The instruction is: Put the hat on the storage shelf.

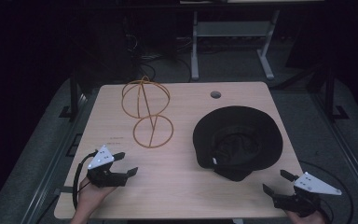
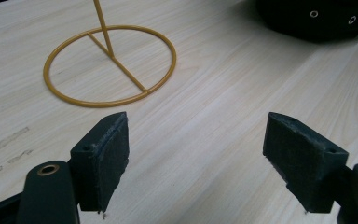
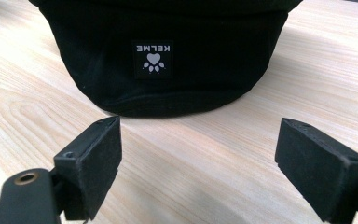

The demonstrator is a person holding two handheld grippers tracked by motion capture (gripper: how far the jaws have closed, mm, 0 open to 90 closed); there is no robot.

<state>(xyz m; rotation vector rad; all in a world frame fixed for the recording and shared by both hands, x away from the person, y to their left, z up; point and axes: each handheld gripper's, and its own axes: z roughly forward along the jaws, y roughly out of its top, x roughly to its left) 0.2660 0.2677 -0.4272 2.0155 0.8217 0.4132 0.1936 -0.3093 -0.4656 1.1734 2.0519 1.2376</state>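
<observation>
The work looks to be at its opening step: the approach, with nothing gripped yet. The hat lies crown-down on the right half of the table, its brim reaching toward the near edge. The wire stand is upright on the left half, toward the far edge, well apart from the hat.

The right gripper hovers at the near right corner, jaws spread wide and empty. In the right gripper view the hat sits straight ahead of the jaws, near but not between them, its label facing the camera.

The left gripper waits near the near left corner, jaws also spread, with the stand's base ring ahead and to one side.

The next move probably calls for the right gripper to ease forward until the brim sits between its jaws, then close.
</observation>
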